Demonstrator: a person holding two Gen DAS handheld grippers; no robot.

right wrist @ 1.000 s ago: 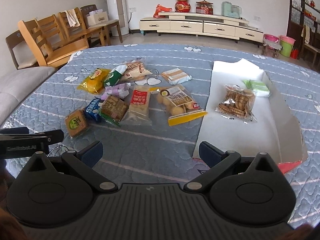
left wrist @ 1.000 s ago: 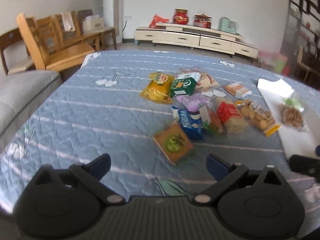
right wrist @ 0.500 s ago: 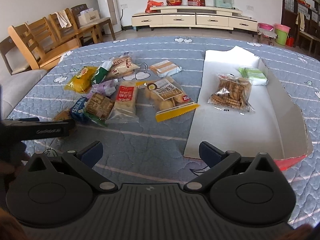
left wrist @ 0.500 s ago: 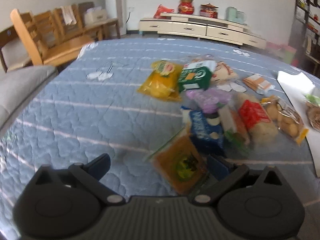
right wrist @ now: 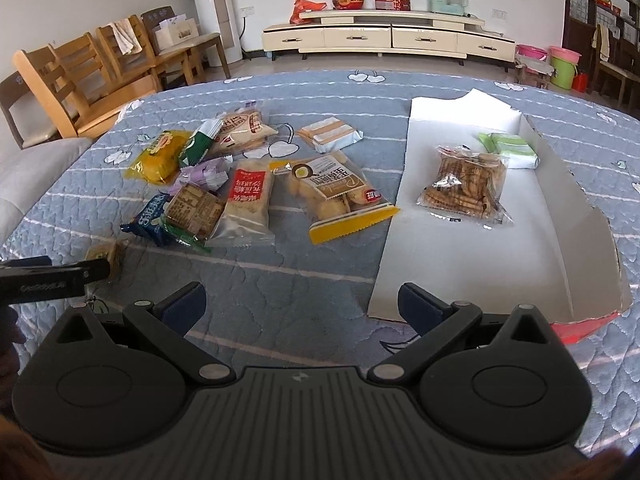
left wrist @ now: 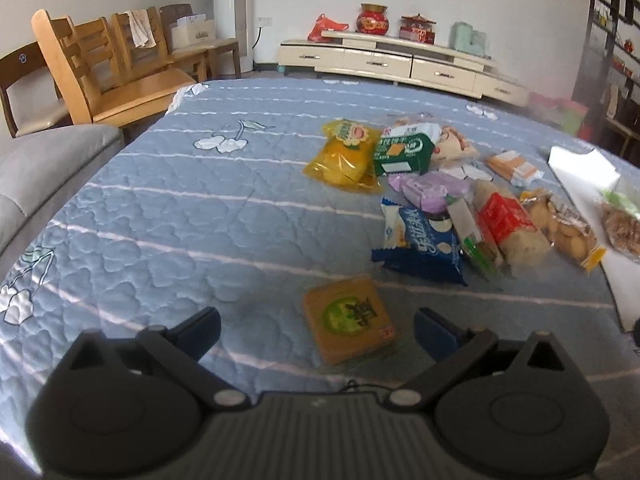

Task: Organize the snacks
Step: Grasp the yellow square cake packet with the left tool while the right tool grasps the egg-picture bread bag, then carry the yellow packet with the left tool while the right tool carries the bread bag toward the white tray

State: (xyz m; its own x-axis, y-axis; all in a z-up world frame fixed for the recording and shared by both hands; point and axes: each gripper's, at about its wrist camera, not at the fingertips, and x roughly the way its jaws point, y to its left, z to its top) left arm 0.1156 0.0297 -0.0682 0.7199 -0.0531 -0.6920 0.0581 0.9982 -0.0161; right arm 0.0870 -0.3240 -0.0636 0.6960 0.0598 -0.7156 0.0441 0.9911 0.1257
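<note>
Snacks heaped mid-table, a white tray at the right edge, both grippers empty.

On the blue quilted table [left wrist: 168,216], the left gripper [left wrist: 316,330] holds its fingers wide, and the orange square snack [left wrist: 347,320] lies flat between them, touching neither. Just beyond it is the blue cookie pack [left wrist: 420,242], then the pile: a yellow bag [right wrist: 157,156] at its left end, a green pack [right wrist: 197,143], a purple packet [right wrist: 208,172], a red-label pack [right wrist: 248,200] and a clear bag of round cakes [right wrist: 334,194] toward the right. The right gripper [right wrist: 302,304] hangs over the near edge with fingers wide and nothing between them. Along the right edge, the white tray [right wrist: 460,264] carries a bag of brown biscuits [right wrist: 464,184] and a light green pack [right wrist: 512,148].
</note>
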